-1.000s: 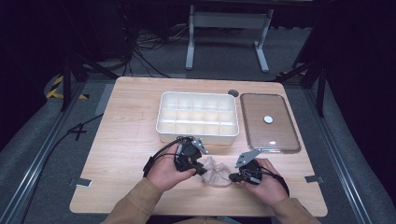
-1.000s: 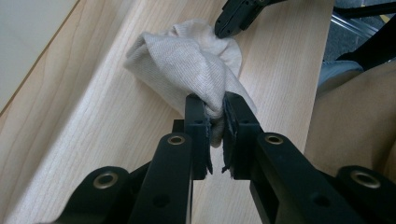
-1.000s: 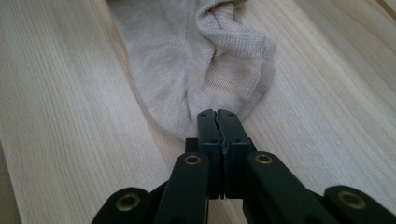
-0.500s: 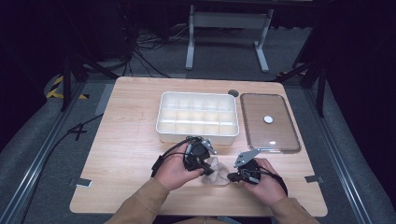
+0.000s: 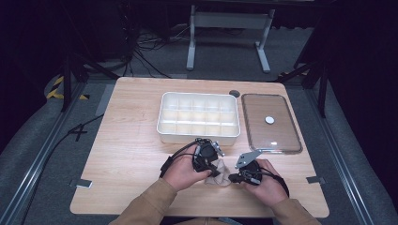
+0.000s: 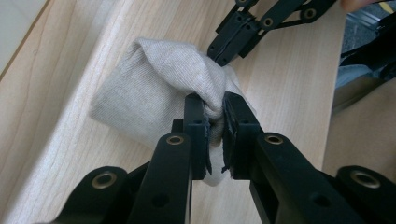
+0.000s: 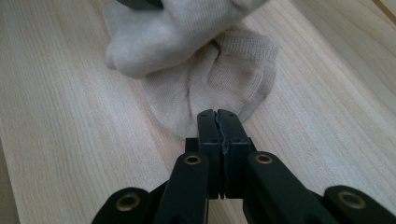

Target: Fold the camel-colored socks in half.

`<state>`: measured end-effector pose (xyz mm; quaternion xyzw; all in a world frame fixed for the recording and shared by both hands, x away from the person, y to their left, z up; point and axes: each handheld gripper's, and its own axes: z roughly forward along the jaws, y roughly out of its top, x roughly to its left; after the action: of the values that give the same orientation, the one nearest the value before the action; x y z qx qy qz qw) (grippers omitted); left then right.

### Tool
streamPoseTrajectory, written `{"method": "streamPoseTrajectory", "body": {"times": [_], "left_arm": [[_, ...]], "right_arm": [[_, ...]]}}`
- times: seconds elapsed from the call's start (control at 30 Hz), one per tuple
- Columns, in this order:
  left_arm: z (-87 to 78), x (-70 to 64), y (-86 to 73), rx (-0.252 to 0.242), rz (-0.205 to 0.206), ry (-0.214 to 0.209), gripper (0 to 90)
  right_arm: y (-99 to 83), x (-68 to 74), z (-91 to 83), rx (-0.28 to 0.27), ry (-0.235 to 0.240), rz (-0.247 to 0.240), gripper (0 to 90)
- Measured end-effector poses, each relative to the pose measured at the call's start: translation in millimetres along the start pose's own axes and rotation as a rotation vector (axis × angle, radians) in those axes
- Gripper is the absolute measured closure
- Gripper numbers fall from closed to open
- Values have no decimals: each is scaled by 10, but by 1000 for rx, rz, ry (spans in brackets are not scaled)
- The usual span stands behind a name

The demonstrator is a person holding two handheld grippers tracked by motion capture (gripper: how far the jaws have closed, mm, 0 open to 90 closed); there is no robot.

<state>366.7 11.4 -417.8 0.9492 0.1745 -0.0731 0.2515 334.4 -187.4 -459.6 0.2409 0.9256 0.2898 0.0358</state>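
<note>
Both the left hand-held gripper [image 6: 214,122] and right hand-held gripper [image 7: 219,122] apparently pinch the beige sock [image 6: 154,88].

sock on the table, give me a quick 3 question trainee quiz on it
1. True or false: the left gripper is shut on the sock.
2. What does the sock lie on: A the wooden table, B the white tray, C the clear lid?
3. Fill in: the right gripper pinches the sock at its ____.

Key: 1 true. 2 A. 3 edge.
</note>
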Motion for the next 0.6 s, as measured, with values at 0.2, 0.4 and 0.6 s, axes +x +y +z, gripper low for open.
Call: {"method": "streamPoseTrajectory", "body": {"times": [0.2,0.4,0.6], "left_arm": [[68,-3,36,21,-4,-2,787],[79,-7,45,18,-12,-13,672],[-2,-32,44,-28,-4,-20,593]], "right_arm": [[-7,0,-5,-1,2,1,895],[-13,2,-14,-1,2,3,894],[-19,24,-70,-10,-7,5,892]]}}
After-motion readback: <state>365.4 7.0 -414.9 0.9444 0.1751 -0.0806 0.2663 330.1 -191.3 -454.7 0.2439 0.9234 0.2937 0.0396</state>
